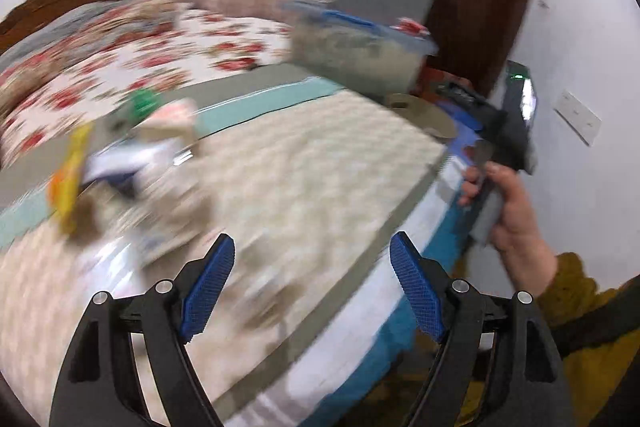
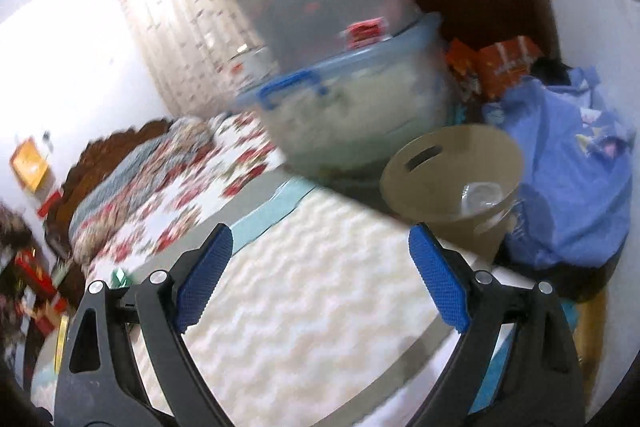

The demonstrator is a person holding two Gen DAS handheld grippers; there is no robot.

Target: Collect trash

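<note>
A pile of trash (image 1: pixel 132 167) lies blurred at the left of the cream mat (image 1: pixel 304 179): a yellow wrapper (image 1: pixel 70 175), white paper and a green piece (image 1: pixel 142 105). My left gripper (image 1: pixel 312 251) is open and empty above the mat, right of the pile. My right gripper (image 2: pixel 320 239) is open and empty over the mat (image 2: pixel 304 307). A tan bin (image 2: pixel 456 171) stands just beyond it with a clear plastic piece (image 2: pixel 482 195) inside. The bin also shows in the left wrist view (image 1: pixel 424 115).
Stacked clear storage tubs (image 2: pixel 344 59) with blue lids stand behind the bin. A blue cloth bag (image 2: pixel 572 179) lies at the right. A bed with a floral cover (image 1: pixel 132 47) is at the back left. The person's right hand (image 1: pixel 516 211) holds the other gripper beside the mat's edge.
</note>
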